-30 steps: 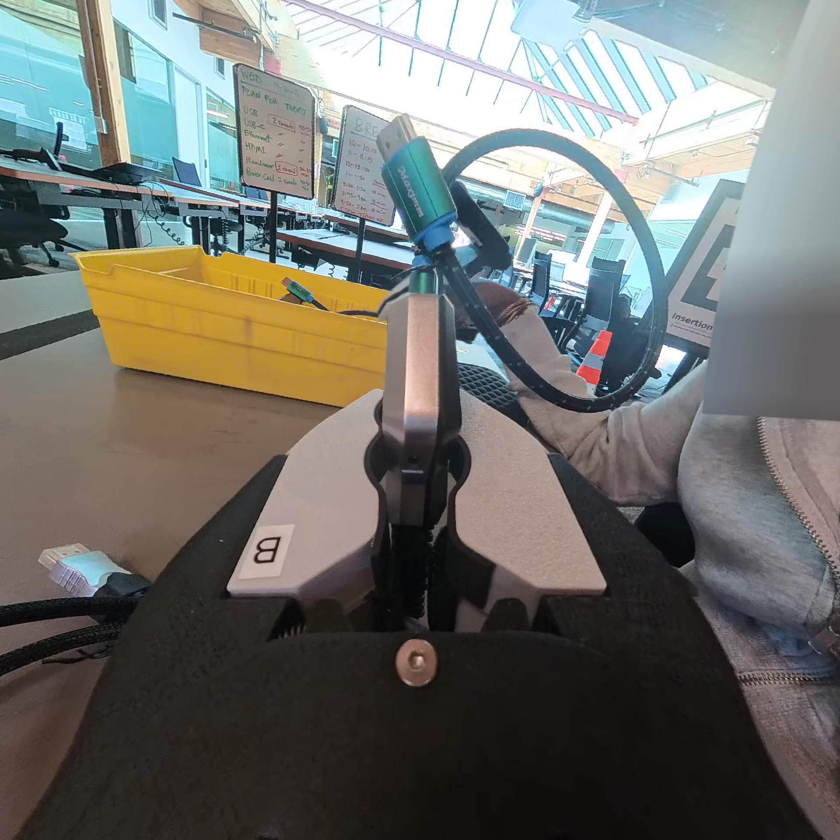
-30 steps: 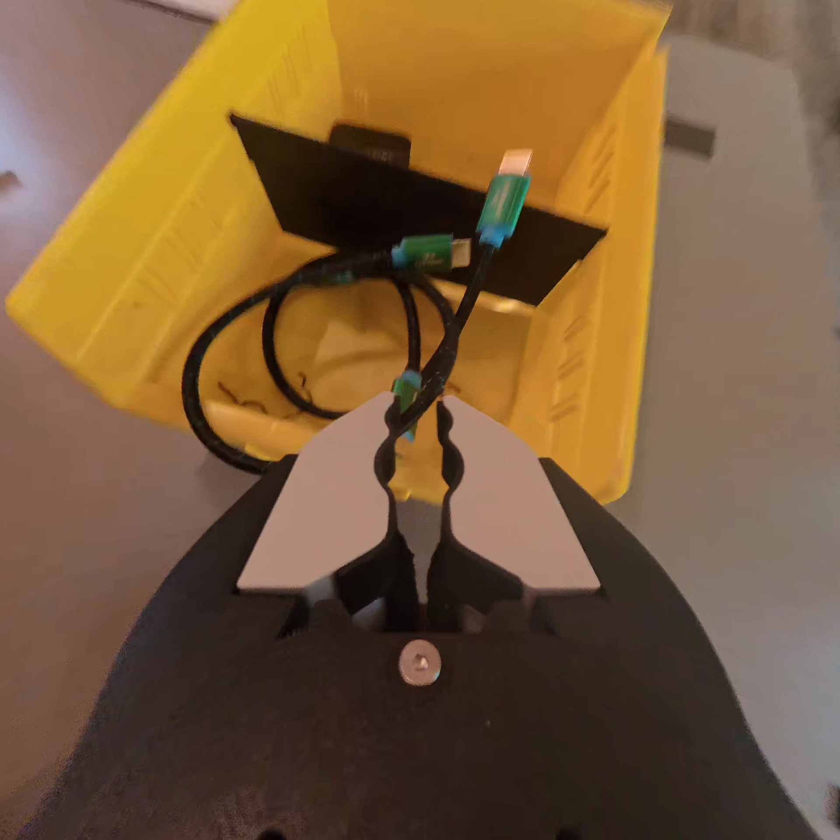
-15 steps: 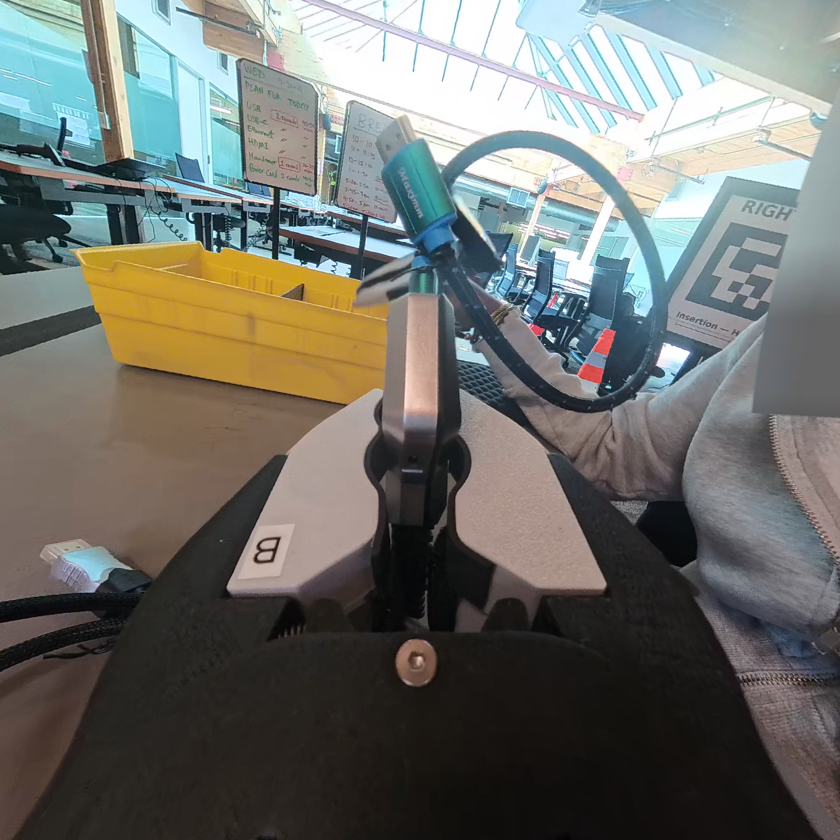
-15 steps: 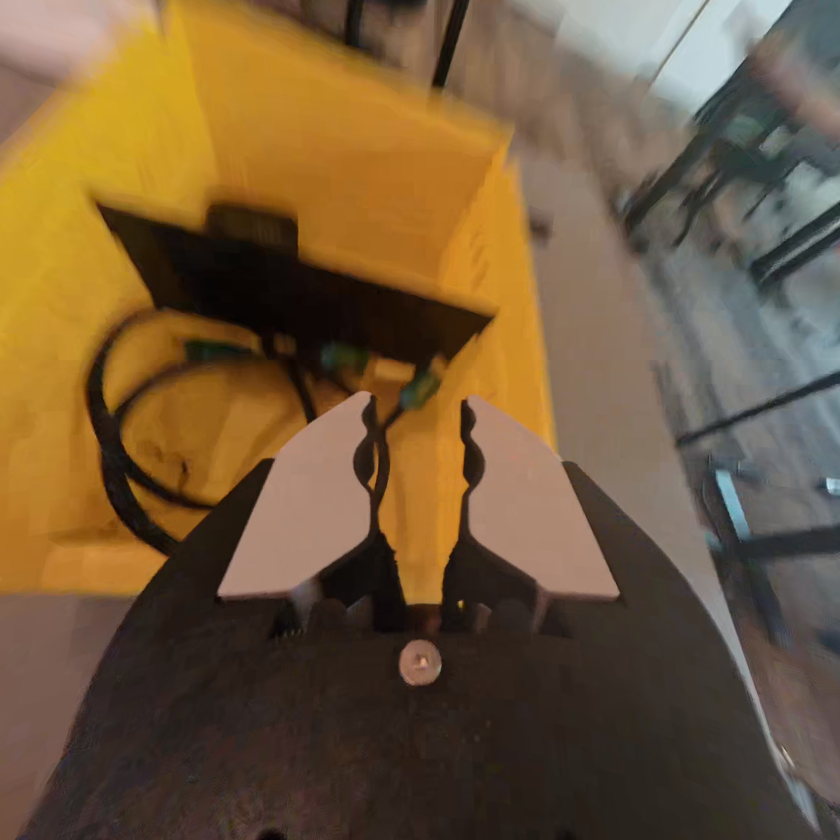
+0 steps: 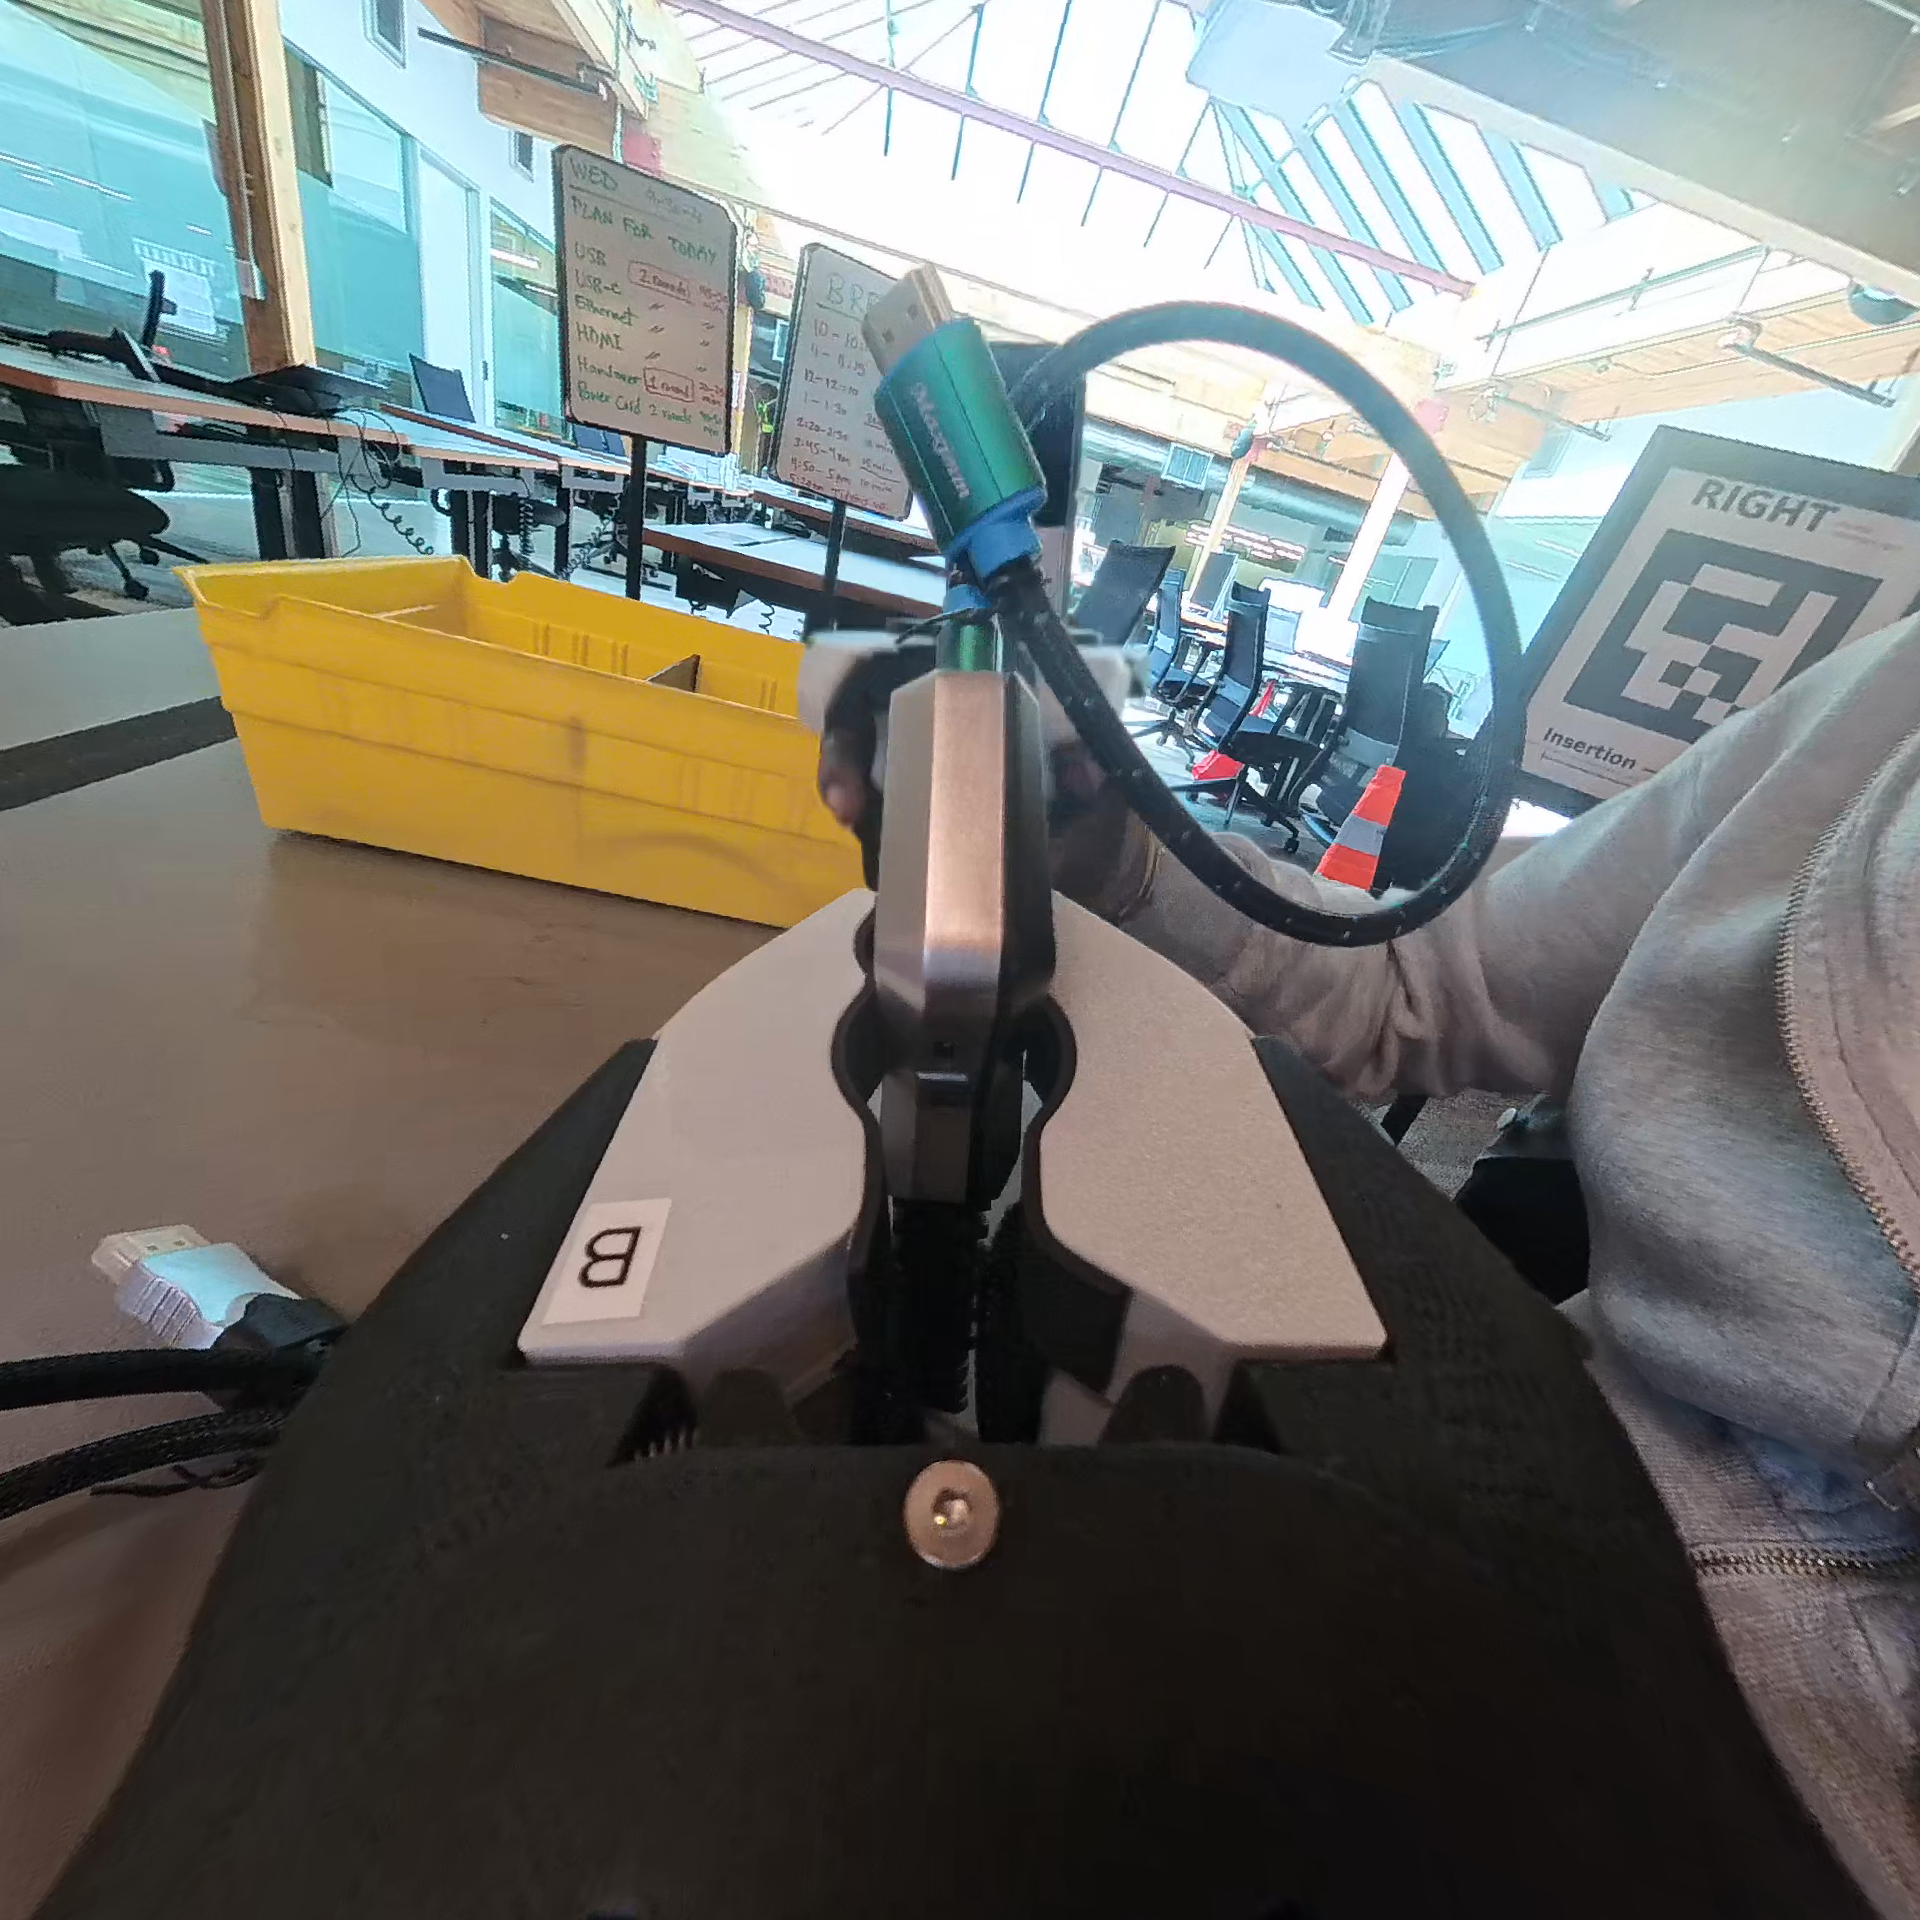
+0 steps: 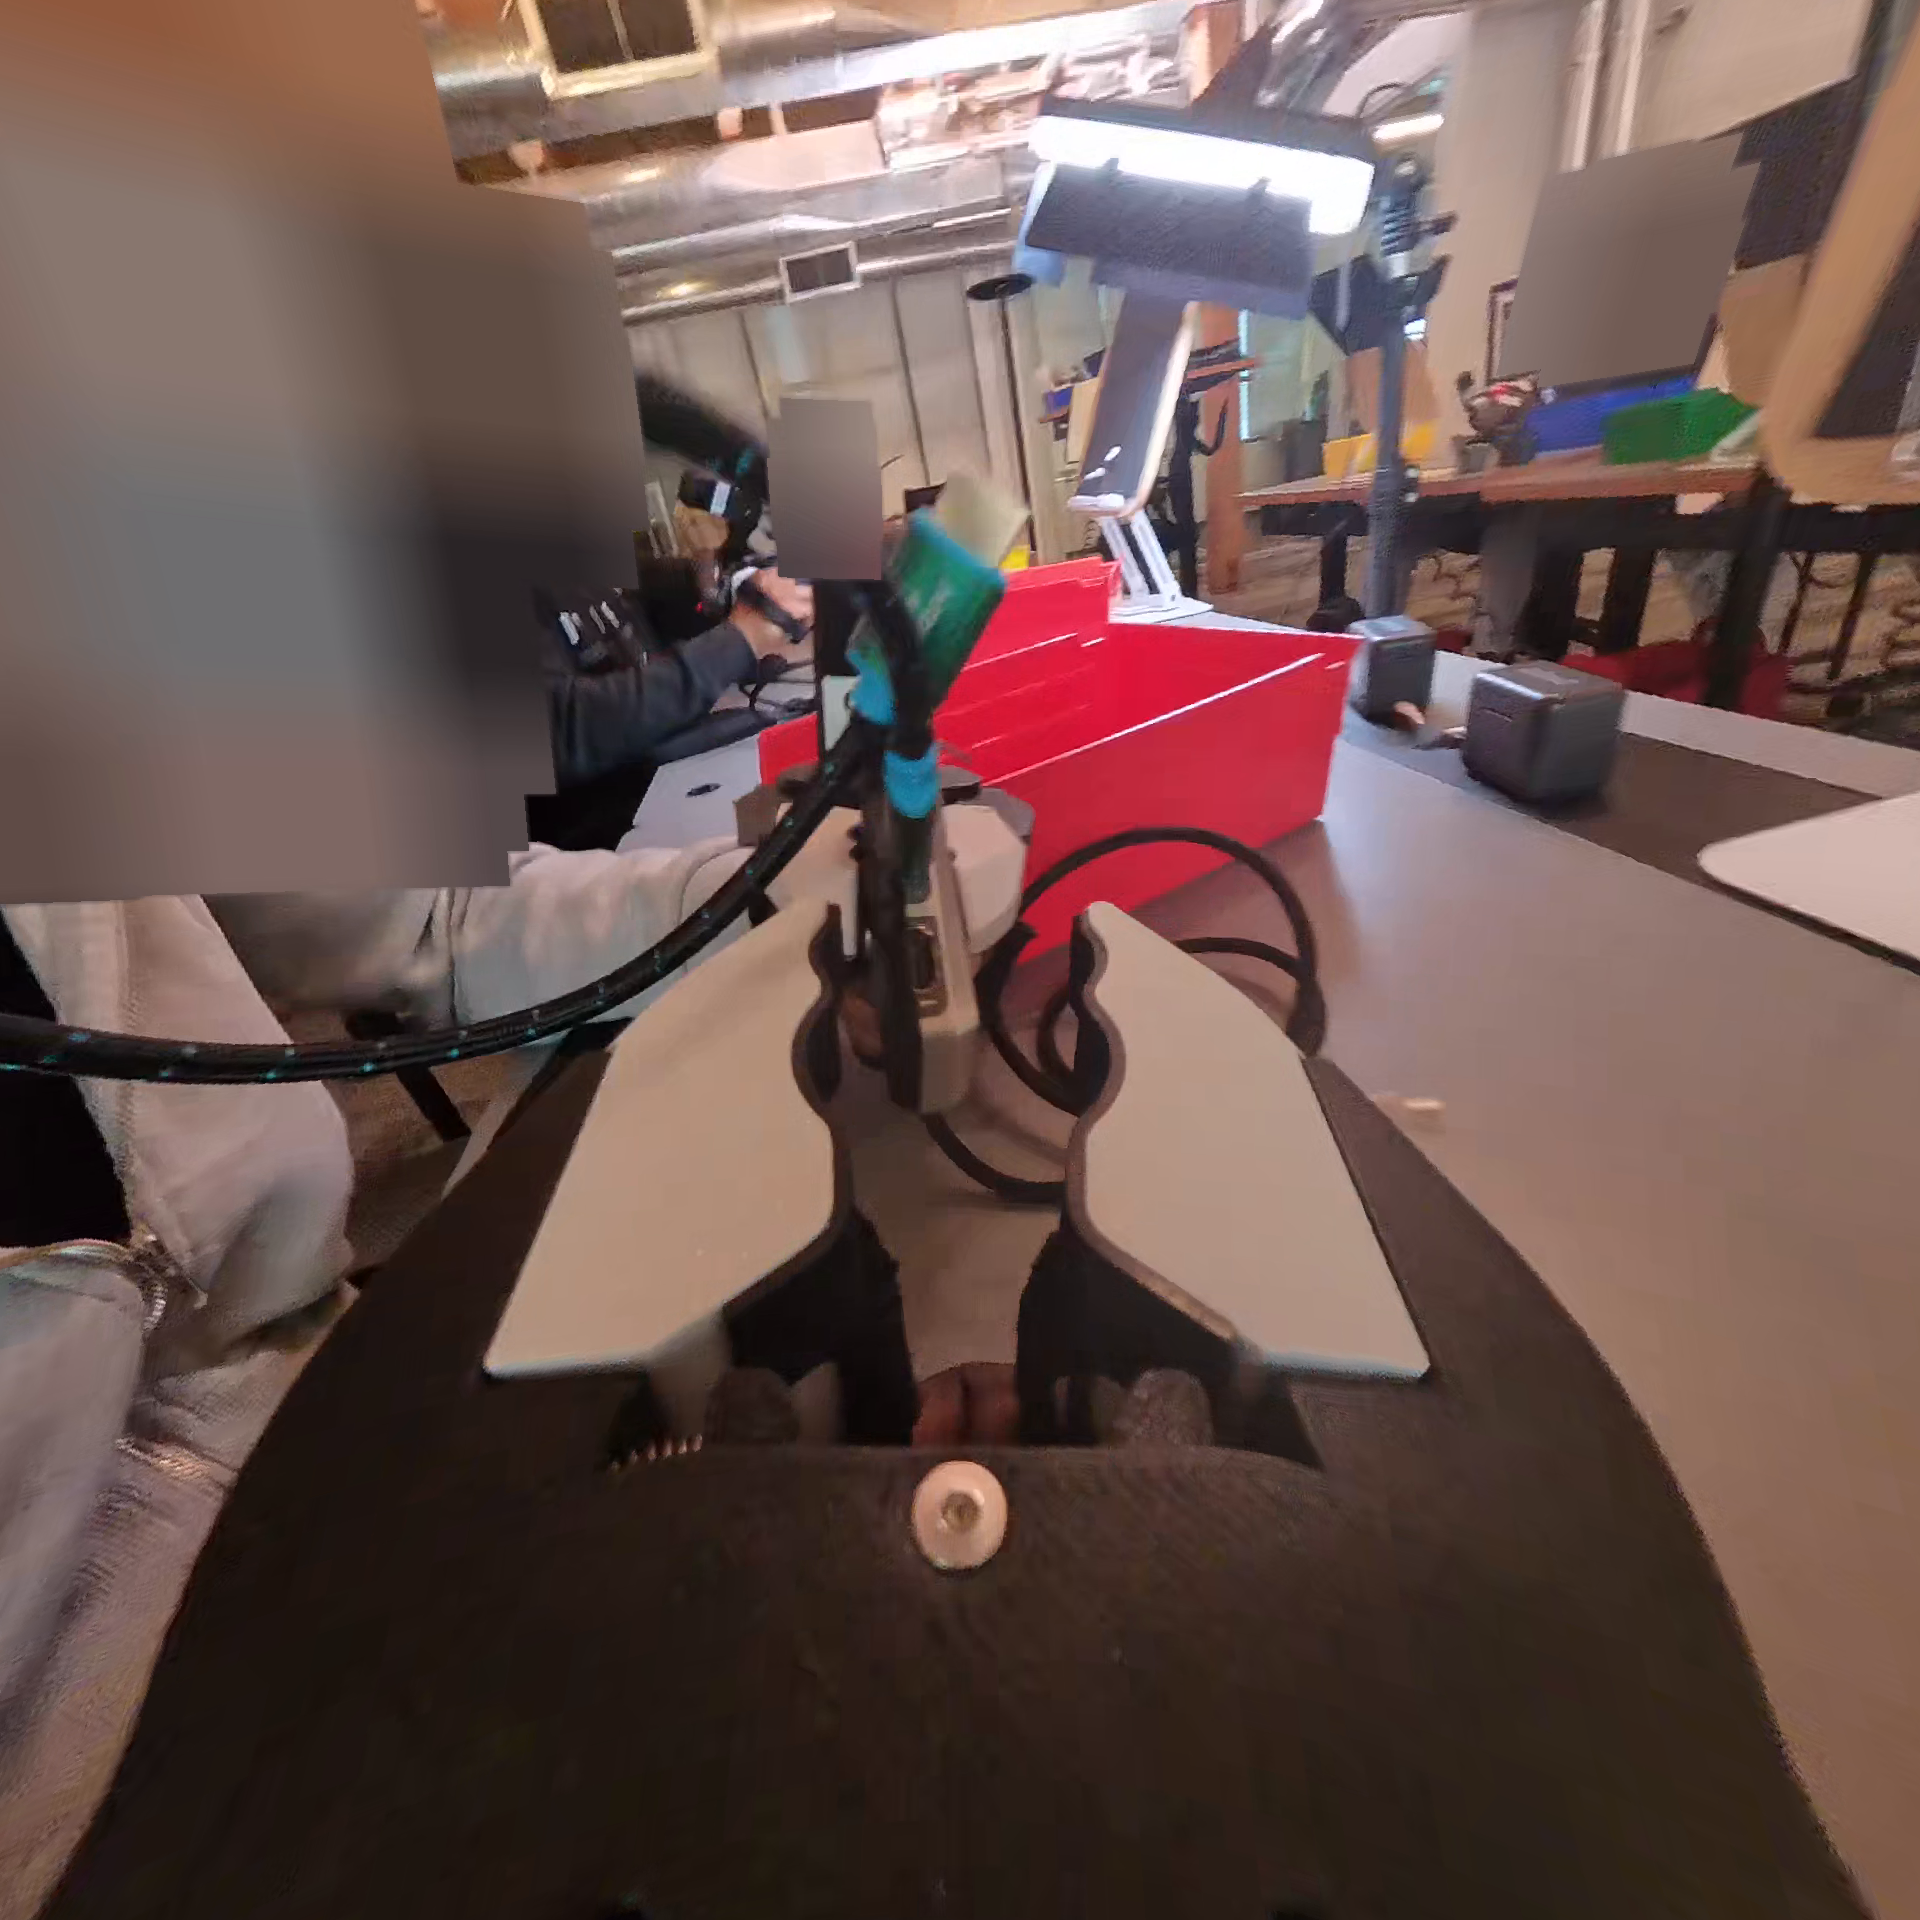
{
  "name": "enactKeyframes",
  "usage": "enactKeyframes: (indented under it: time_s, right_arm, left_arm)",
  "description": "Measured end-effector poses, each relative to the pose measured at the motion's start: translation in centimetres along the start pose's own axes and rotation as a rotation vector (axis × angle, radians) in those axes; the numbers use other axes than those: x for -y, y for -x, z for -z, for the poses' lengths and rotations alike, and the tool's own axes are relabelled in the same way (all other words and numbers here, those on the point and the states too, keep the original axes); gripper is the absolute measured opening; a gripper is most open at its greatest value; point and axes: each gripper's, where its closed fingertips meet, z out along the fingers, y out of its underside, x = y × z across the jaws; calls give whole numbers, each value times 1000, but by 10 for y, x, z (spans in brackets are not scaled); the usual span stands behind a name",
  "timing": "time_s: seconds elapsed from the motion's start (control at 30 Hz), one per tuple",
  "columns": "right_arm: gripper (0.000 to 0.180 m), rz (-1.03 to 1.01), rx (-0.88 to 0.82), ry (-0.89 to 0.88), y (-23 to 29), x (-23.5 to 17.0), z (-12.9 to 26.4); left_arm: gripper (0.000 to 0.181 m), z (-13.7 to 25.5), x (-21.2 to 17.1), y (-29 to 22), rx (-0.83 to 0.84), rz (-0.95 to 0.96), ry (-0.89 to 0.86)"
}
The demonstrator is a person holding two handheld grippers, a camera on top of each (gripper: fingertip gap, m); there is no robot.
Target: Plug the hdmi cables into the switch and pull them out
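My left gripper [image 5: 956, 914] is shut on the grey HDMI switch [image 5: 951, 831] and holds it upright above the table. A green-ended HDMI cable is plugged into the switch's top [image 5: 966, 644]. Its black braid loops to the right [image 5: 1455, 623] and its free green plug [image 5: 956, 426] points up. My right gripper [image 6: 956, 920] is open, with one finger on each side of the switch [image 6: 940, 997] and the cable's lower end. The free green plug [image 6: 940, 603] stands above them. The right gripper's fingers [image 5: 831, 675] show blurred behind the switch in the left wrist view.
A yellow bin [image 5: 499, 727] stands on the table at the back left. A silver HDMI plug [image 5: 177, 1283] with black cables lies beside my left gripper. A red bin [image 6: 1143, 727], a black cable loop [image 6: 1247, 935] and grey cubes [image 6: 1538, 727] lie beyond the right gripper. A grey sleeve [image 5: 1455, 987] is on the right.
My right gripper let go of a green cable over the yellow bin, opened, and swung over to the switch. My left gripper kept holding the switch still.
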Motion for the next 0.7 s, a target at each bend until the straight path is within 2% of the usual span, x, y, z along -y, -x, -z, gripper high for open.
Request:
enactKeyframes:
  time_s: [0.1, 0.2, 0.3, 0.63, 0.67, 0.7]
  right_arm:
    - [38, 54, 13, -66, 14, -5, -23]
    - [18, 22, 14, -167, 18, -2, -31]
    - [13, 30, 41, -144, 22, -12, -36]
    - [9, 158, 18, -208, 37, 6, -33]
    - [10, 145, -11, -320, 36, 25, -22]
    - [10, 80, -29, -552, 31, 62, 8]
  left_arm:
    - [22, 0, -2, -2, -12, -1, 10]
    - [22, 0, -3, -6, -42, -4, 17]
    - [23, -1, -6, -10, -69, -3, 29]
    - [22, -5, 6, -28, -176, 65, -39]
    - [22, -4, 3, -30, -188, 63, -20]
    - [21, -1, -12, -28, -186, 42, 71]
